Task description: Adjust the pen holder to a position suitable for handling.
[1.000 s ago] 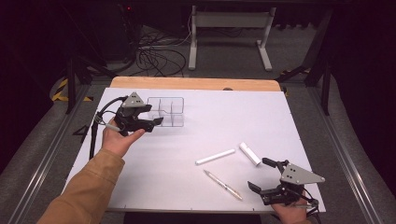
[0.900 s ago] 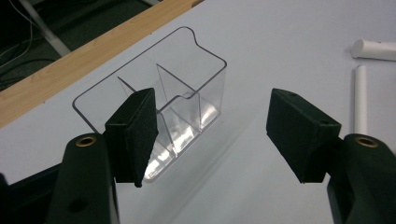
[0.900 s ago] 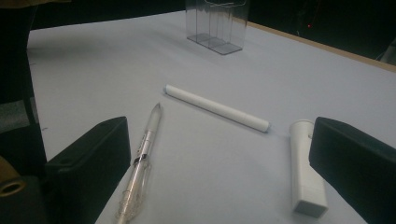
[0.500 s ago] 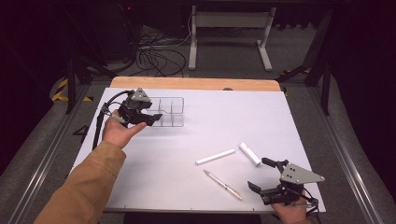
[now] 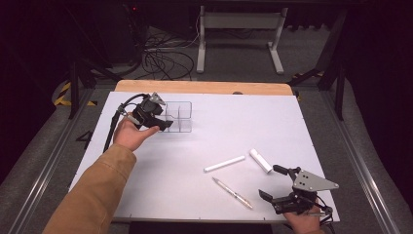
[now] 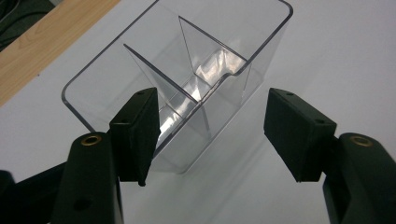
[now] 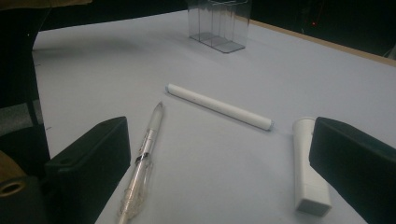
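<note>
L gripper (image 6: 212,140) jaws apart at clear divided box (image 6: 187,79); R gripper (image 7: 219,177) apart too. No legible writing.

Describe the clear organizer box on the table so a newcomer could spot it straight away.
Start at the white table and look to its far left corner, by the wooden edge. There stands the clear organizer box, at the left gripper. Unlike the white sticks and pen lying near the person, it is see-through, upright and divided into compartments.

place: lab or workshop | evidence: white work table (image 5: 311,126), loose floor cables (image 5: 163,53), metal stand legs (image 5: 238,36), dark surroundings
</note>
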A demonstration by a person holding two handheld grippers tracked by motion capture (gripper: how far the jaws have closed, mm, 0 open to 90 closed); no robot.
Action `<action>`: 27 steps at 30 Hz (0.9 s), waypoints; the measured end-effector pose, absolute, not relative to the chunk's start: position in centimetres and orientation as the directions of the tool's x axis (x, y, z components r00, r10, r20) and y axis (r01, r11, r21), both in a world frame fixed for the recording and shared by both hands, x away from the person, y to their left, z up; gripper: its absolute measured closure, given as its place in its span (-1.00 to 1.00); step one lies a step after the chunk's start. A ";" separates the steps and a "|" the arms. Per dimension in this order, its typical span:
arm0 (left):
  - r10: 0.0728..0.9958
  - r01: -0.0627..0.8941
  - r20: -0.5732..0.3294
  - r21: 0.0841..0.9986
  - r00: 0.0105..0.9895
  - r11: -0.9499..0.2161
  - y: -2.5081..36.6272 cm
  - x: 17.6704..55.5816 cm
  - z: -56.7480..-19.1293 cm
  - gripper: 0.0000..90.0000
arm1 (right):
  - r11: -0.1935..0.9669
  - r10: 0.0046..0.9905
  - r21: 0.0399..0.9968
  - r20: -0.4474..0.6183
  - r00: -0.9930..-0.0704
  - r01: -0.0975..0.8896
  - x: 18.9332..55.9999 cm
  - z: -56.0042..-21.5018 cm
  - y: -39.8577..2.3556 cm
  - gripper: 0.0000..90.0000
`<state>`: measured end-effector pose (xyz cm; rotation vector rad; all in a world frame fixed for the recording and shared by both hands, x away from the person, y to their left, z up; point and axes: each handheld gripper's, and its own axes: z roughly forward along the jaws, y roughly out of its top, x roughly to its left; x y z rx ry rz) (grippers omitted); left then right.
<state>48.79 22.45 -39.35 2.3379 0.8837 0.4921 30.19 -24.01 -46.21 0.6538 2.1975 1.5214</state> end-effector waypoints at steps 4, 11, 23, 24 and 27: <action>0.685 0.482 0.128 0.619 0.717 -0.620 22.2 49.1 -39.4 -0.16 | 0.296 0.572 0.942 -0.040 -0.819 0.161 30.3 -46.3 -24.2 -0.87; 0.684 0.489 0.121 0.611 0.720 -0.623 22.2 49.0 -39.4 -0.11 | 0.291 0.571 0.942 -0.031 -0.820 0.167 30.3 -46.3 -24.3 -0.87; 0.659 0.462 0.164 0.592 0.734 -0.661 22.4 49.6 -39.7 0.27 | 0.302 0.544 0.936 -0.015 -0.839 0.179 30.6 -46.6 -24.0 -0.87; 0.661 0.465 0.154 0.595 0.734 -0.655 22.4 49.7 -39.7 0.27 | 0.298 0.544 0.937 -0.010 -0.839 0.182 30.6 -46.5 -24.0 -0.87; 0.650 0.476 0.145 0.567 0.746 -0.672 22.4 50.0 -39.4 0.31 | 0.295 0.546 0.938 -0.010 -0.838 0.181 30.6 -46.5 -24.1 -0.87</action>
